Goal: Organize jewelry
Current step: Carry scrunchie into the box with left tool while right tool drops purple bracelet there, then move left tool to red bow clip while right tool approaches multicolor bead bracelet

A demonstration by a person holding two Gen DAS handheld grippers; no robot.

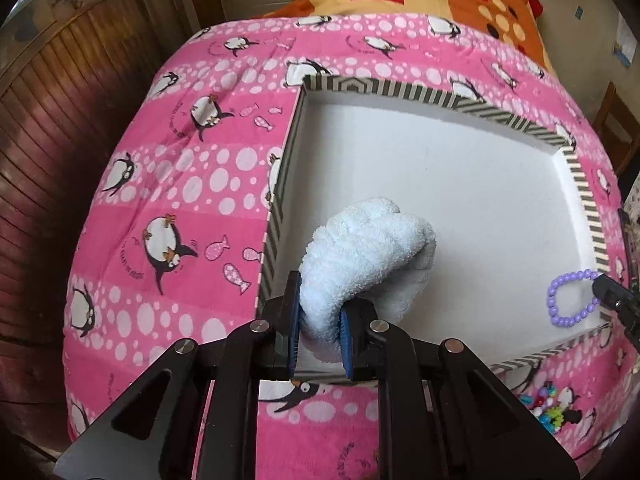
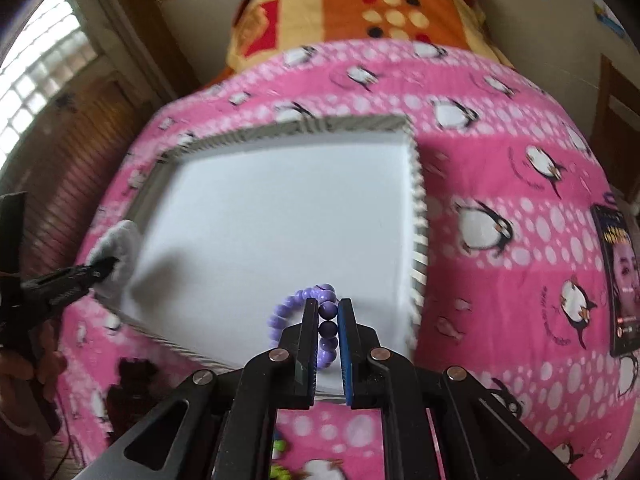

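We see a purple bead bracelet (image 2: 320,320), round glossy beads, pinched in the right gripper (image 2: 329,312) over the near right corner of the white striped-rim tray (image 1: 586,196). Left gripper (image 1: 320,320) clamps a pale blue towel (image 1: 368,252) inside the tray. Right view is motion-blurred; small colourful bits (image 1: 548,404) on the pink penguin blanket (image 1: 180,200) we can't identify.

A pink penguin-print blanket (image 1: 192,184) covers the bed. An orange patterned quilt (image 2: 360,12) lies beyond it, and a dark booklet with a face (image 2: 618,280) rests on the pink blanket's right.
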